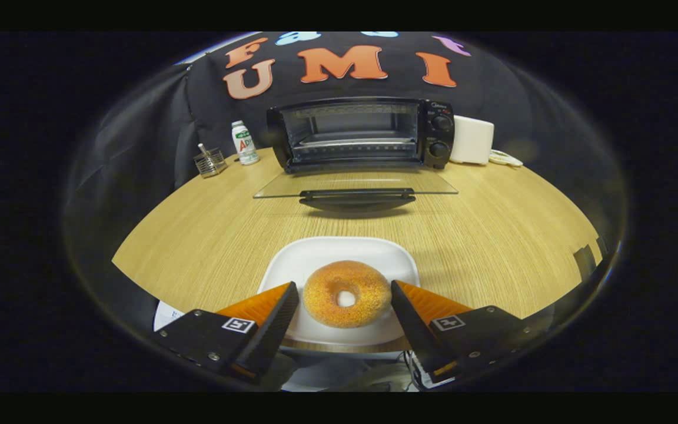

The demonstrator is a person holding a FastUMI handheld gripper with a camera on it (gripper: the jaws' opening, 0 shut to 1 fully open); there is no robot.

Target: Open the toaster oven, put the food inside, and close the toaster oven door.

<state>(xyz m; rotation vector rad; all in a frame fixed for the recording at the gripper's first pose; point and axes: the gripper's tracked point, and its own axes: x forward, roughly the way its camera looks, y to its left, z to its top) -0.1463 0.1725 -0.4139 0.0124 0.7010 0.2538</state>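
My gripper (345,291) stands with its fingers spread wide, one on each side of the doughnut (346,293) and neither touching it; the doughnut lies between them on a white plate (339,250) at the near edge of the wooden table (198,235). Beyond the plate the toaster oven (362,132) already has its glass door (355,184) folded down flat, rack bare; so I judge the opening done and the picking up in hand. Next I must close squarely on the doughnut's sides, gently, since it looks soft; then carry it over the lowered door onto the rack. A small mark above the oven's knobs is too small to read; left of the oven stand a small bottle (244,142), its label not legible, and a wire holder (210,161); right of it, a white box (472,140).
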